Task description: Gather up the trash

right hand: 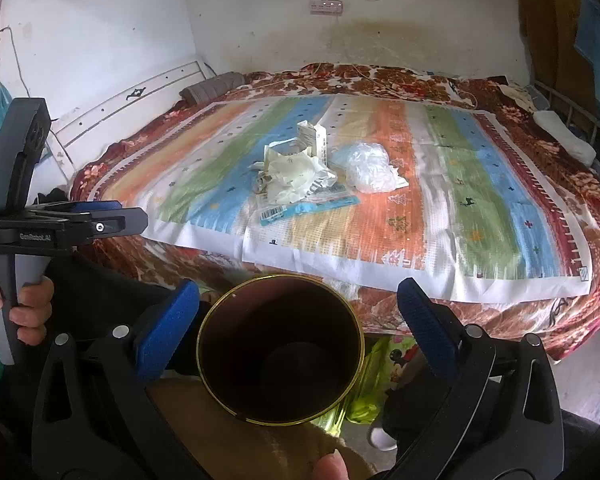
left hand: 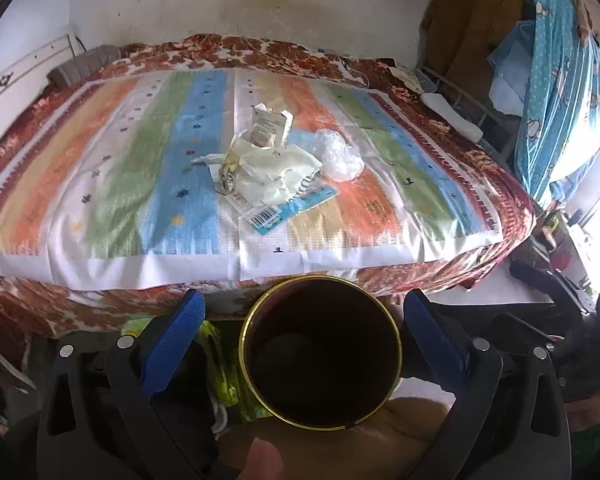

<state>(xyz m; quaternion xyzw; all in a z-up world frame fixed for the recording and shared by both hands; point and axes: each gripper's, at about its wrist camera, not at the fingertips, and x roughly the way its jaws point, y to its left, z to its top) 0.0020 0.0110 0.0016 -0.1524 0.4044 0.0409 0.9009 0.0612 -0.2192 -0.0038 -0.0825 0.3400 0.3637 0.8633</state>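
Bin (left hand: 320, 360) with a gold rim is sitting between my left gripper's (left hand: 304, 336) wide-open jaws, untouched, looking empty; my right gripper (right hand: 298, 328) is gaping too, holding nothing. Farther ahead, trash (left hand: 276, 172) is lying heaped on the striped cloth (left hand: 120, 184), its barcoded wrapper (left hand: 292, 208) pointing toward me.

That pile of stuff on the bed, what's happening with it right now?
A person holds a left gripper and a right gripper, both open and empty. A dark bin with a gold rim sits just below them. The trash pile, papers, a small carton and crumpled plastic, lies untouched on the striped mat.
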